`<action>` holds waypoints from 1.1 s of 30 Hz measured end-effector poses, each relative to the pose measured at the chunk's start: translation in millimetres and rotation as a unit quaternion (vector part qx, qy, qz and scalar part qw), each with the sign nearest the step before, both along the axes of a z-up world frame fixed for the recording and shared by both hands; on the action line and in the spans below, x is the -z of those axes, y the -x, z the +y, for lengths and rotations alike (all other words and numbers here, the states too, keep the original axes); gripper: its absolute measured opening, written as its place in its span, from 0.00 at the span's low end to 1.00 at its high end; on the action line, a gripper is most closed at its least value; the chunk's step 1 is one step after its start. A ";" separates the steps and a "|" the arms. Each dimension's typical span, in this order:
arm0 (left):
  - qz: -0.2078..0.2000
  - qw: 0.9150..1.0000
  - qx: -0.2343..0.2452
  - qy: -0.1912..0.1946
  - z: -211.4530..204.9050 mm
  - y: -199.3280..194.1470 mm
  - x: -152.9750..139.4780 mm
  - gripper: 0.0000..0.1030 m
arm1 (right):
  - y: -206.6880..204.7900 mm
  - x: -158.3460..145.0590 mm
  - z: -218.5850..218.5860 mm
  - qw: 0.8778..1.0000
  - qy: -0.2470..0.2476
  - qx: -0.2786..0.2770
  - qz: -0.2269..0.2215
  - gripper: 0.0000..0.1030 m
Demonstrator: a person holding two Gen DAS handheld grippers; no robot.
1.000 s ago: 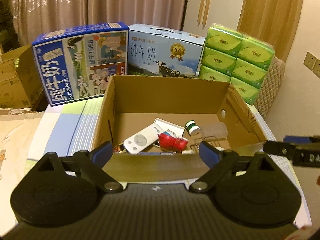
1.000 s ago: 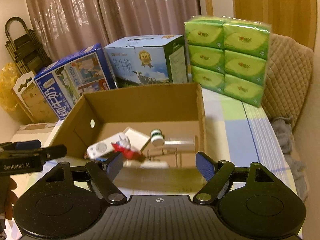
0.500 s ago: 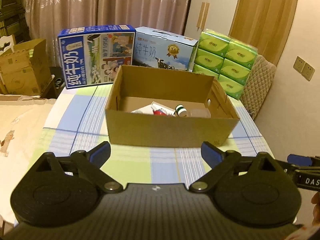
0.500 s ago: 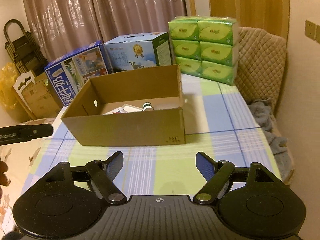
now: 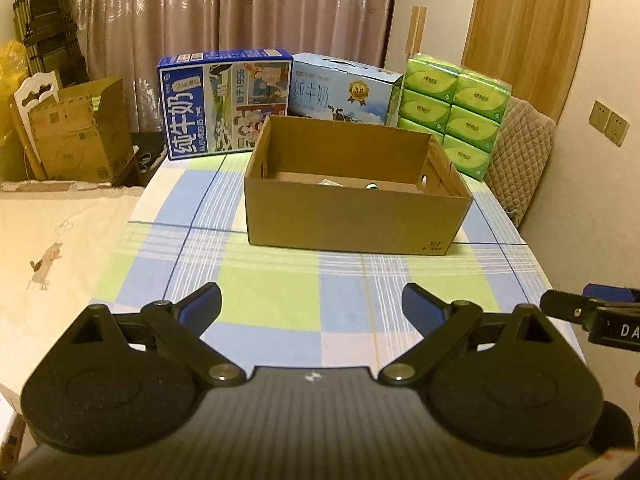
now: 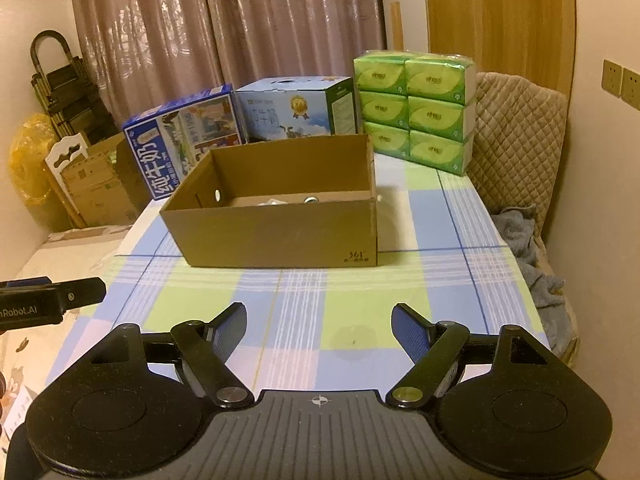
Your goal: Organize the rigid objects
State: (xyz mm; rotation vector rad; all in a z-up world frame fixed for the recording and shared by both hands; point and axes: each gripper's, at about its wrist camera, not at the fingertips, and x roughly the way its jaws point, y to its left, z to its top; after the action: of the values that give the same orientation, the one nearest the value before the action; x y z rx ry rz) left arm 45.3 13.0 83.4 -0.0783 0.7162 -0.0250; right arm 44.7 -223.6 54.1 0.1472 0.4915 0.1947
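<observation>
Grey cloth (image 6: 532,248) beside the table, in the right wrist view only

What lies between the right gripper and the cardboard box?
Only bare checked tablecloth lies between the right gripper and the cardboard box, seen in the right wrist view.

Cardboard box (image 5: 352,216) on table (image 5: 280,304), milk cartons (image 5: 224,104) behind.
</observation>
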 end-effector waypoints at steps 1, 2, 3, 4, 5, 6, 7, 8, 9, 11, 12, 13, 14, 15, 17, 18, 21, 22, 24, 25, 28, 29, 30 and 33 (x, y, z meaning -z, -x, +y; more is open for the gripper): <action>0.001 1.000 0.001 0.000 -0.6 2.1 1.0 0.92 | 2.0 1.4 -0.1 1.000 -0.002 0.000 0.002 0.74; 0.002 1.000 0.002 -0.003 -1.6 3.8 1.6 0.92 | 3.4 2.4 0.0 1.000 -0.004 0.000 0.003 0.74; 0.002 1.000 0.003 -0.006 -2.7 5.5 2.0 0.92 | 5.1 3.3 0.2 1.000 -0.004 0.000 0.004 0.74; 0.001 1.000 0.005 -0.008 -3.8 6.9 2.7 0.92 | 6.8 4.0 0.8 1.000 -0.003 0.000 0.005 0.74; 0.001 1.000 0.007 -0.010 -4.8 8.5 2.9 0.92 | 8.4 4.8 1.4 1.000 -0.003 -0.001 0.005 0.74; 0.001 1.000 0.008 -0.012 -5.8 9.1 2.9 0.92 | 9.6 5.1 1.9 1.000 -0.002 -0.002 0.004 0.74; 0.001 1.000 0.009 -0.014 -6.7 9.5 2.9 0.92 | 11.1 5.5 2.6 1.000 -0.002 -0.003 0.004 0.74; 0.001 1.000 0.011 -0.016 -7.7 10.5 2.8 0.92 | 12.8 5.9 3.1 1.000 -0.001 -0.003 0.003 0.74; 0.001 1.000 0.011 -0.018 -8.5 10.9 2.4 0.92 | 13.9 6.1 4.0 1.000 0.002 -0.003 0.002 0.74; 0.001 1.000 0.012 -0.023 -10.2 12.1 2.0 0.93 | 16.3 6.6 6.0 1.000 0.008 -0.002 -0.001 0.74; 0.001 1.000 0.012 -0.024 -10.9 12.7 1.9 0.93 | 16.4 6.8 6.5 1.000 0.007 -0.003 0.000 0.74; 0.002 1.000 0.012 -0.025 -11.2 12.7 1.9 0.93 | 16.9 7.4 6.7 1.000 0.005 -0.004 0.000 0.74; 0.002 1.000 0.011 -0.026 -11.5 13.3 1.7 0.93 | 17.4 7.5 6.9 1.000 0.004 -0.005 0.000 0.74; 0.001 1.000 0.011 -0.027 -11.9 13.8 1.5 0.93 | 17.8 7.6 7.0 1.000 0.005 -0.005 0.000 0.74; 0.002 1.000 0.011 -0.028 -13.0 13.9 1.5 0.93 | 18.2 7.6 7.1 1.000 0.007 -0.006 -0.001 0.74; 0.002 1.000 0.012 -0.029 -14.0 14.4 1.8 0.93 | 18.2 7.9 7.3 1.000 0.007 -0.006 0.000 0.74; 0.004 0.999 0.015 -0.032 -15.9 16.4 3.1 0.93 | 18.9 9.0 7.2 1.000 0.005 -0.005 0.001 0.74; 0.004 0.999 0.015 -0.033 -16.6 17.1 3.9 0.93 | 19.1 9.1 7.2 1.000 0.005 -0.004 0.002 0.74; 0.006 0.999 0.015 -0.034 -17.6 17.3 5.2 0.93 | 18.5 9.0 6.9 1.000 0.005 -0.004 0.002 0.74; 0.007 0.999 0.015 -0.034 -17.9 18.2 5.9 0.93 | 19.0 9.2 7.1 1.000 0.006 -0.004 0.003 0.74; 0.008 0.999 0.015 -0.034 -18.8 18.5 6.8 0.93 | 18.9 9.2 7.1 1.000 0.006 -0.004 0.002 0.74; 0.008 0.999 0.016 -0.034 -18.8 18.6 6.9 0.93 | 18.9 9.3 7.1 1.000 0.005 -0.004 0.002 0.74; 0.009 0.999 0.017 -0.034 -19.0 18.6 7.0 0.93 | 19.1 9.4 7.1 1.000 0.005 -0.004 0.002 0.74; 0.009 0.999 0.018 -0.033 -19.1 19.0 7.6 0.93 | 19.0 9.5 7.1 1.000 0.005 -0.004 0.003 0.74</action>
State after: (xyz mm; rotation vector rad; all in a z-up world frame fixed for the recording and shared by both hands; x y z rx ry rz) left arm 26.3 -6.2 75.8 -0.0034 0.7362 -0.0353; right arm 25.7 -216.5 44.6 0.1352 0.4991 0.1995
